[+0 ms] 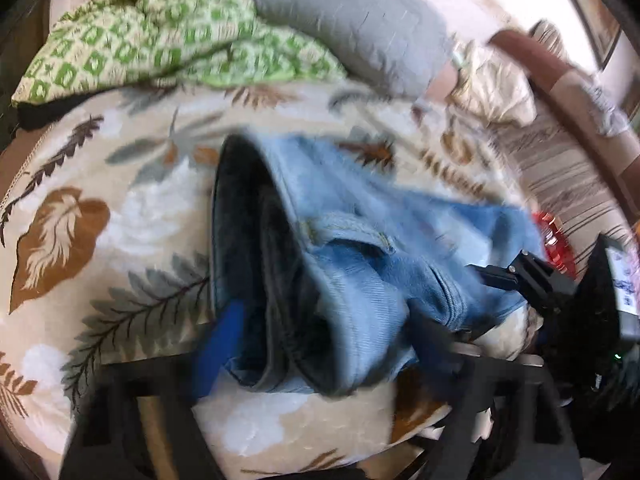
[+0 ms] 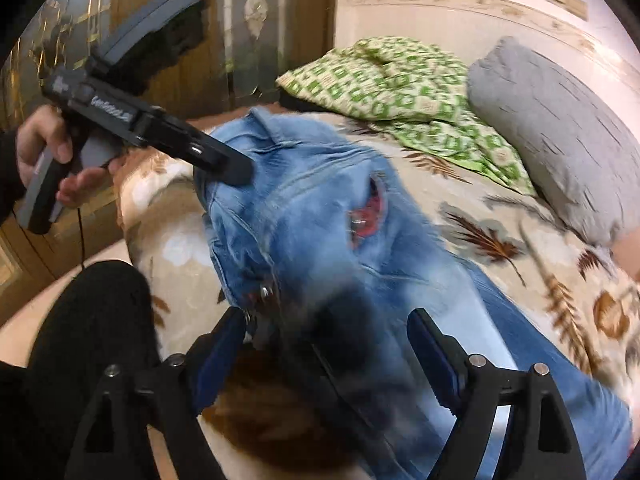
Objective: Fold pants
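Across the whole bed spreads a cream blanket (image 1: 132, 216) printed with brown and grey leaves, and the pants (image 2: 320, 216), light blue jeans, lie bunched on it near the front edge. Behind them, towards the wall, a green-and-white patterned cover (image 2: 400, 84) is heaped beside a grey pillow (image 2: 560, 140). A red lining shows through a tear in the denim (image 2: 366, 212).

Seen from the left wrist camera, the waist end of the jeans gapes open, its dark inside facing the lens, and the left gripper (image 1: 320, 344) has its blue-padded fingers (image 1: 218, 344) spread wide on either side of that lifted fabric. From the right wrist camera the same gripper's tip presses against the waistband at the far side of the pile.

The right gripper (image 2: 328, 344) also stands wide, its blue pads (image 2: 430, 344) on either side of a blurred fold of denim. I cannot tell whether the pads touch it. Motion blur hides the finer detail.
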The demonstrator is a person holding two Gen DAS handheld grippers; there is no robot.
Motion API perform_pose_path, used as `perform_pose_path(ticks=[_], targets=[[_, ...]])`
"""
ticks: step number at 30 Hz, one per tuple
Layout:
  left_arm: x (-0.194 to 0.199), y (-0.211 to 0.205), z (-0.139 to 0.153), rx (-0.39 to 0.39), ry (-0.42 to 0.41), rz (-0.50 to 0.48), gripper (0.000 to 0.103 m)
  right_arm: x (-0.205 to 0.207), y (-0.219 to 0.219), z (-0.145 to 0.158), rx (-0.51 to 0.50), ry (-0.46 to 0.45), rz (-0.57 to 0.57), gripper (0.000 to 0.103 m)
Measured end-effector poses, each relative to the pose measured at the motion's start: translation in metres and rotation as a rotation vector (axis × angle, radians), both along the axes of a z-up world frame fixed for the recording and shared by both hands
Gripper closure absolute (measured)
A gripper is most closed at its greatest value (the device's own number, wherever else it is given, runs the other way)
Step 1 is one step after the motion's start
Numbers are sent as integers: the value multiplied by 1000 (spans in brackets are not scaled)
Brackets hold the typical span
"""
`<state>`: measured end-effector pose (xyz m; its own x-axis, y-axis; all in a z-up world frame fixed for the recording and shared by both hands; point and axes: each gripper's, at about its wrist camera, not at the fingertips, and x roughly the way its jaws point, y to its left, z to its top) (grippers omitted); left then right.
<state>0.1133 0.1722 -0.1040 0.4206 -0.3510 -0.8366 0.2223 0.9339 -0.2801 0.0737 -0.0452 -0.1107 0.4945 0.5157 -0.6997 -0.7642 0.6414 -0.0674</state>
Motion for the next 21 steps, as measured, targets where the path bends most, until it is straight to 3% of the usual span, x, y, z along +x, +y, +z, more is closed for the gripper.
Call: perform_pose_path(ticks=[1,2,5,8,9,10,11,12,13,16,21], targets=[[0,0,-10,24,53,-8,93,1,7,-4,-19,10,4,62],[-1,2,-21,51,91,0,93,0,16,-10,-43,27,20,70],[-11,5,-34,58,87,-16,93,-16,32,-24,-160,-45,43,72],[-16,3,-27,67,61,-13,92,-15,27,-23,-140,-34,30,71],[-18,1,-23,78,42,-19,88,-14,26,-20,-134,-25,31,70],[-21,0,-17,80,21,-20,76,-13,23,-17,-130,-29,33,66],[-23,1,-12,85,15,-9,64,-13,21,-15,-131,-37,33,54],[-25,5,-5,91,5,11,32,-15,18,-11,-132,-45,35,31],[-29,11,2,88,-21,35,13,-18,13,-6,-122,-56,39,24],[-36,30,11,42,-42,98,12,-43,1,5,-92,-153,48,19],[-30,42,-22,-96,98,167,12,-65,11,-18,-300,-321,101,18]])
